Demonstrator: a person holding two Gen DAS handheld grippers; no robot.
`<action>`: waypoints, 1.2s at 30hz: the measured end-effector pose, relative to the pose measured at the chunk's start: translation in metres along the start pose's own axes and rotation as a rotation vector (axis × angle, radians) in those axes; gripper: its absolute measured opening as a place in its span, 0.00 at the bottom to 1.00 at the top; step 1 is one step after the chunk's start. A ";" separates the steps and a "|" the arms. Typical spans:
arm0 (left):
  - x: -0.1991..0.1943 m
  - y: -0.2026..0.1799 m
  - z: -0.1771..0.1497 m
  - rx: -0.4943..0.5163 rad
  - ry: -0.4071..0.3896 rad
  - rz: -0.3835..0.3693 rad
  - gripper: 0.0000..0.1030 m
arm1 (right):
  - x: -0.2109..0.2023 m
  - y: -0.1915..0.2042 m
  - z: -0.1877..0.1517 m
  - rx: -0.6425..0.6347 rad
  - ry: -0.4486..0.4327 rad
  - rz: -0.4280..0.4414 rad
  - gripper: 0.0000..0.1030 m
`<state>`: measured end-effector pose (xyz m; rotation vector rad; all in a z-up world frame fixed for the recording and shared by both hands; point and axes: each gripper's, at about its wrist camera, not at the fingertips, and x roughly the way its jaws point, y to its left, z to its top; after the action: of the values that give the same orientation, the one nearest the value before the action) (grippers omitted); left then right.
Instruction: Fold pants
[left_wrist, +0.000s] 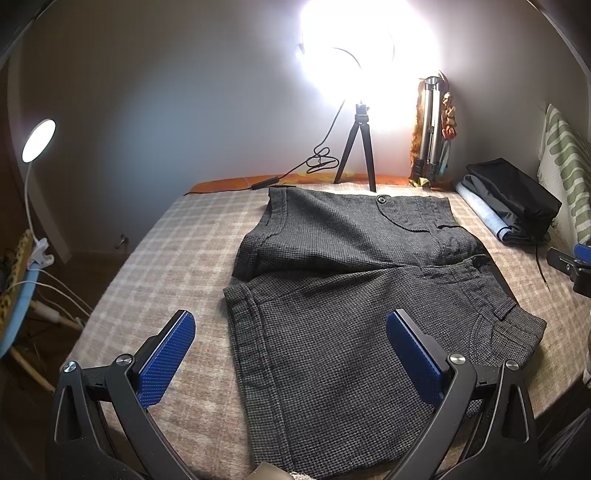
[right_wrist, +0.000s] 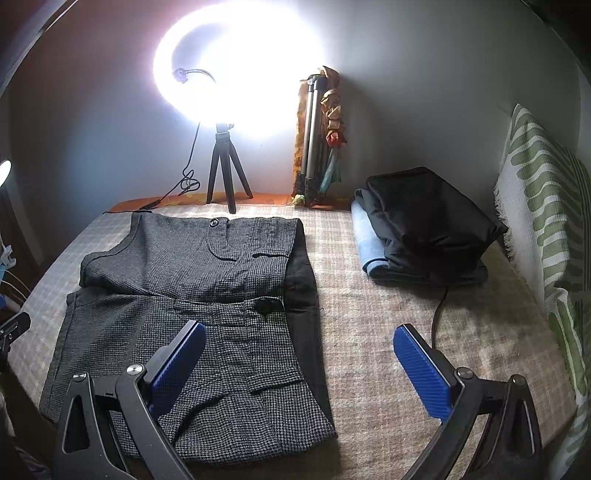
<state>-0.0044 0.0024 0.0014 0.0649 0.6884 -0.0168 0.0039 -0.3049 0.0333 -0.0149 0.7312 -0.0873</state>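
Observation:
Dark grey houndstooth pants (left_wrist: 351, 295) lie folded in a compact bundle on the checked blanket (left_wrist: 155, 251), waistband and button facing up. They also show in the right wrist view (right_wrist: 207, 314). My left gripper (left_wrist: 291, 343) is open and empty, hovering over the near left part of the pants. My right gripper (right_wrist: 299, 354) is open and empty, above the pants' right edge, its left finger (right_wrist: 181, 362) over the fabric and its right finger (right_wrist: 421, 365) over the blanket.
A stack of folded dark and light-blue clothes (right_wrist: 424, 229) lies at the back right. A ring light on a small tripod (right_wrist: 225, 173) and a folded tripod (right_wrist: 314, 147) stand at the far edge. A green-patterned cushion (right_wrist: 546, 221) bounds the right side. A desk lamp (left_wrist: 37, 140) stands left.

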 end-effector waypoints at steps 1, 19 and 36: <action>0.000 0.000 0.000 0.001 0.000 0.000 0.99 | 0.001 0.000 0.000 -0.001 0.001 0.001 1.00; 0.001 0.001 -0.001 0.007 0.000 0.000 0.99 | 0.002 0.000 -0.002 -0.002 0.001 0.001 1.00; 0.002 0.002 -0.004 0.018 0.009 0.019 0.99 | 0.003 0.001 -0.004 -0.006 0.002 0.009 1.00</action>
<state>-0.0052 0.0042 -0.0026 0.0886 0.6962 -0.0042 0.0033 -0.3041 0.0284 -0.0169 0.7331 -0.0762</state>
